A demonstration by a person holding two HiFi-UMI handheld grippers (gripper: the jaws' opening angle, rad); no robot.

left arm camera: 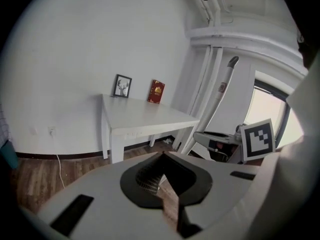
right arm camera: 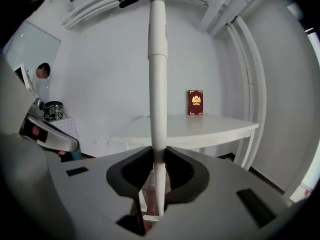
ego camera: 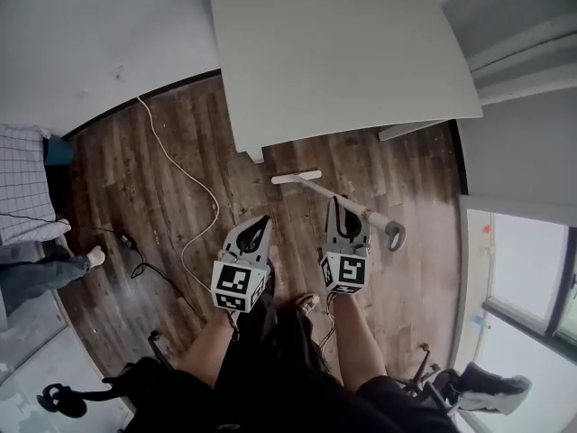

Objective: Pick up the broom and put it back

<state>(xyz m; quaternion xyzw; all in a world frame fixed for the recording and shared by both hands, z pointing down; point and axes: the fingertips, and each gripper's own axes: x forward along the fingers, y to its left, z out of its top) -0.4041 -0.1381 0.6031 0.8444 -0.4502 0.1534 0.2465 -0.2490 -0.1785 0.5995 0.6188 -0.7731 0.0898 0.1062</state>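
**Right tongs clamped on the broom handle, left tongs closed and empty**

The right tongs (ego camera: pixel 341 207) (right arm camera: pixel 158 156) grip the broom (ego camera: pixel 356 207) (right arm camera: pixel 157 84) partway along its white handle, with the dark pads pressing on it from both sides. From the head view, the broom runs from its flat white head, low down beside the table (ego camera: pixel 361 52), across the tongs to a grey grip end at the person's right. Whether the head touches the wooden floor (ego camera: pixel 162 215) cannot be told. In the right gripper view the handle stands upright between the pads, and the head shows as a short crossbar below them.

The left tongs (ego camera: pixel 260 222) (left arm camera: pixel 161 159) are just beside the right ones, closed at the tips with nothing between them. In their view the broom (left arm camera: pixel 217 101) leans up to the right.

Each gripper carries a cube with black-and-white square markers, which bear no letters. A red book (right arm camera: pixel 195 102) (left arm camera: pixel 157 91) stands against the wall on the white table (right arm camera: pixel 200 126); its cover has gold print too small to read. A small framed picture (left arm camera: pixel 122 86) of a deer stands near it. A small sticker on the broom handle in the left gripper view is also unreadable. A white cable (ego camera: pixel 194 183) trails across the floor to the left.
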